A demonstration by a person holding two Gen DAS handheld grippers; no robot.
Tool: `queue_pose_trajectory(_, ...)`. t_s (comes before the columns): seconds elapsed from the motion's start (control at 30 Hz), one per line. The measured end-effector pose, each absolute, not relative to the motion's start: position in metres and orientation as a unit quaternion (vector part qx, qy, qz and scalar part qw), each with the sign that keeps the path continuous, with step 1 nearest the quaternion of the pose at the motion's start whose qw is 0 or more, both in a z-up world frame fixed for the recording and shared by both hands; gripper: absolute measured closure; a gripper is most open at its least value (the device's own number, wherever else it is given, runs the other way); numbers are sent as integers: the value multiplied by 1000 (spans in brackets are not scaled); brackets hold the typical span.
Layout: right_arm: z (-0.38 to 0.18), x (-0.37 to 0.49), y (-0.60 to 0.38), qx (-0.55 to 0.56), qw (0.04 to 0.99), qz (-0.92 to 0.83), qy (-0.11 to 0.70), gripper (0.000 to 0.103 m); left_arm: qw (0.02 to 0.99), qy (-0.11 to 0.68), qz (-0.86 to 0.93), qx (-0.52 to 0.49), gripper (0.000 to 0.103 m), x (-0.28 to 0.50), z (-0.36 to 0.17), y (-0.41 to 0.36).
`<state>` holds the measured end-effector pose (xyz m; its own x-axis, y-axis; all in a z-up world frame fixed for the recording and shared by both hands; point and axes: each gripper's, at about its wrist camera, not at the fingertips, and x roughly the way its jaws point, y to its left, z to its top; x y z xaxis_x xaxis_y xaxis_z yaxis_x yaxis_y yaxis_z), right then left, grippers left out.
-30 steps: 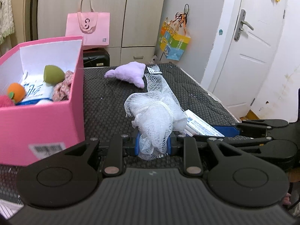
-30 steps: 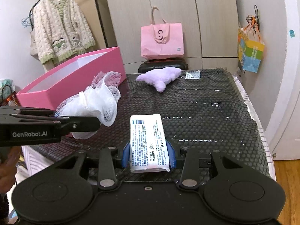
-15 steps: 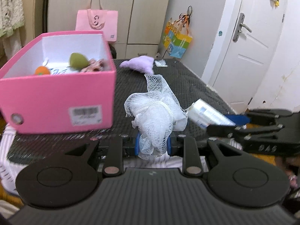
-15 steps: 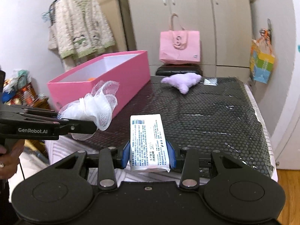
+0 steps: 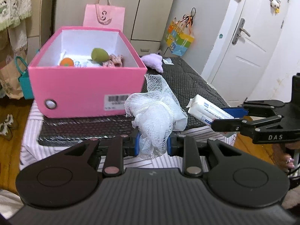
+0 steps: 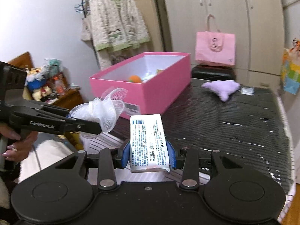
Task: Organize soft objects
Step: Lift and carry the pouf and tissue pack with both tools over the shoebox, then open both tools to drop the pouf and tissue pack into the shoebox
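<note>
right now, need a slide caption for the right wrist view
Right tool grips a white packet, left tool a mesh puff, both short of the pink box.

Behind your bench stand beige wardrobes, a white door to your right, and wood flooring below.

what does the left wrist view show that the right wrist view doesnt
Only the left wrist view: the white door, the green sponge and the floral fabric piece inside the box.

Only the right wrist view: the hanging cardigan and the cluttered wooden stand.

Both: the pink box, the purple plush, the left gripper shut on the white mesh pouf, the right gripper shut on the white packet.
</note>
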<state>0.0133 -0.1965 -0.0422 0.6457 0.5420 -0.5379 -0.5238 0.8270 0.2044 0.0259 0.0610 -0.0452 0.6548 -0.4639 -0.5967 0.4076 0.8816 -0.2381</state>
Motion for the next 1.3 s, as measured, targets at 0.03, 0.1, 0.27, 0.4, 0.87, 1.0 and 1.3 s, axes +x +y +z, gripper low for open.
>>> queue_pose_trajectory(0.03,-40,14,-194,16,905,300,301,57,910,337,-238,-37,78,25,-42,64)
queue_pose_trajectory(0.1,-35,15,-190,14,904,307,297,57,912,334,-236,-30,78,23,-36,71)
queue_pose_trajectory(0.27,-23,22,-178,7,902,322,287,57,915,327,-237,-26,78,23,-22,89)
queue_pose_trajectory(0.4,-15,28,-170,4,902,328,281,57,917,319,-239,-24,78,24,-13,97)
queue_pose_trajectory(0.87,-9,69,-144,5,893,360,269,77,919,302,-246,-64,78,56,-7,104)
queue_pose_trajectory(1.0,-38,78,-139,-10,887,332,321,72,920,301,-241,-68,78,63,-16,109)
queue_pose_trajectory(1.3,-87,64,-61,-103,795,454,390,63,923,292,-234,-89,78,65,-24,117)
